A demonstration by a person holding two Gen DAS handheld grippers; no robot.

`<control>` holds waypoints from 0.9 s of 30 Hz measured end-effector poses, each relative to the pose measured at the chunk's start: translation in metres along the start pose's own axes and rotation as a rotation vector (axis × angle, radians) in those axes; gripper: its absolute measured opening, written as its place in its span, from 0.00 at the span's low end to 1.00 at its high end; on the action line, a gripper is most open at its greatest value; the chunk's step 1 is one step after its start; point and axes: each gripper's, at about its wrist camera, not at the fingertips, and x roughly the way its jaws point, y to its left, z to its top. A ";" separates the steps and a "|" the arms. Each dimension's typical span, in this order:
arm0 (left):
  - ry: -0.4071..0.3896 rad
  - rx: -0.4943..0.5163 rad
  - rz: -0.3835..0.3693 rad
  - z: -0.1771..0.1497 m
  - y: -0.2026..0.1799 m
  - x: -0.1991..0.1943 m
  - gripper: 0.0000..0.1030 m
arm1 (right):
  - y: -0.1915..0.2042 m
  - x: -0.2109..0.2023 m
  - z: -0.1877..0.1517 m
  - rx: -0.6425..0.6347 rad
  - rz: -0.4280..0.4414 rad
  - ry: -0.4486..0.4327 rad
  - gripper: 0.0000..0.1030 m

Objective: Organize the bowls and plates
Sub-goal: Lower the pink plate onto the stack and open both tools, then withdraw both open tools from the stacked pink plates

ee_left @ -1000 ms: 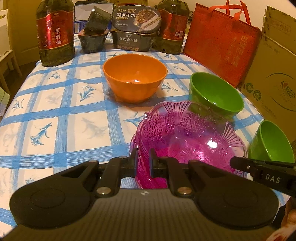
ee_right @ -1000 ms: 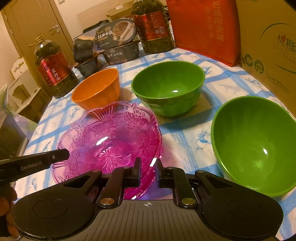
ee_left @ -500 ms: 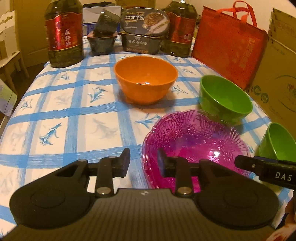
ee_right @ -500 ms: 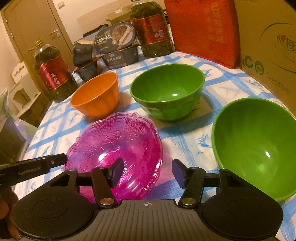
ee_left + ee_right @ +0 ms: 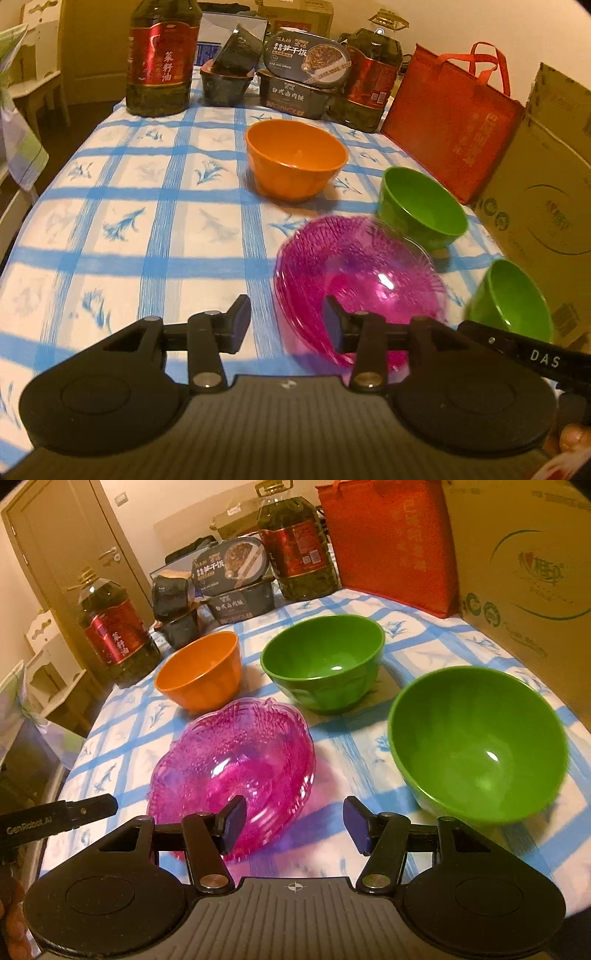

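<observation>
Pink glass plates [image 5: 236, 760] sit apparently stacked between both wide-open, empty grippers: left gripper [image 5: 286, 321] left of them, right gripper [image 5: 295, 821] right.

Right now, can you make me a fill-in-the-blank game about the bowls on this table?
1. The two matching bowls, the near bowl and the far bowl, are both colored ____.
2. The see-through dish is colored ____.
3. The orange bowl stands on a tablecloth with stripes colored ____.
4. The left gripper and right gripper both have their jaws ____.

Missing words: green; pink; blue; open
</observation>
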 end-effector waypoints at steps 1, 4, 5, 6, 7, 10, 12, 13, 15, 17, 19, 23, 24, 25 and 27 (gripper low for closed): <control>0.004 -0.003 -0.003 -0.003 -0.001 -0.004 0.42 | -0.001 -0.004 -0.002 0.005 0.001 0.000 0.56; 0.008 -0.009 -0.004 -0.014 -0.004 -0.018 0.52 | -0.003 -0.018 -0.009 0.012 0.002 0.001 0.56; 0.009 -0.012 -0.003 -0.018 -0.005 -0.023 0.52 | -0.004 -0.023 -0.012 0.013 0.003 0.001 0.56; 0.011 -0.013 -0.002 -0.022 -0.006 -0.027 0.52 | -0.004 -0.028 -0.015 0.014 0.004 0.001 0.56; 0.013 -0.013 -0.001 -0.024 -0.007 -0.030 0.52 | -0.004 -0.031 -0.016 0.012 0.005 0.001 0.57; 0.017 -0.024 0.009 -0.034 -0.010 -0.039 0.55 | -0.005 -0.042 -0.022 0.003 0.004 0.005 0.56; 0.014 -0.033 0.025 -0.040 -0.011 -0.046 0.59 | -0.007 -0.047 -0.025 0.001 0.005 0.006 0.57; 0.010 -0.037 0.034 -0.043 -0.012 -0.049 0.61 | -0.008 -0.050 -0.027 -0.001 0.003 0.008 0.57; -0.004 -0.038 0.052 -0.048 -0.014 -0.054 0.67 | -0.008 -0.054 -0.029 -0.005 0.000 0.011 0.57; -0.015 -0.021 0.077 -0.053 -0.018 -0.060 0.69 | -0.009 -0.058 -0.031 -0.008 -0.001 0.016 0.57; -0.016 -0.001 0.092 -0.055 -0.021 -0.063 0.69 | -0.011 -0.061 -0.034 -0.007 0.000 0.018 0.57; -0.020 0.008 0.103 -0.060 -0.025 -0.069 0.69 | -0.013 -0.066 -0.039 -0.006 0.003 0.027 0.57; -0.018 0.011 0.102 -0.061 -0.026 -0.070 0.69 | -0.013 -0.067 -0.041 -0.005 0.003 0.029 0.57; -0.015 0.012 0.103 -0.062 -0.027 -0.071 0.69 | -0.013 -0.068 -0.041 -0.004 0.005 0.031 0.57; -0.007 0.012 0.105 -0.064 -0.029 -0.071 0.69 | -0.014 -0.070 -0.042 -0.004 0.008 0.033 0.57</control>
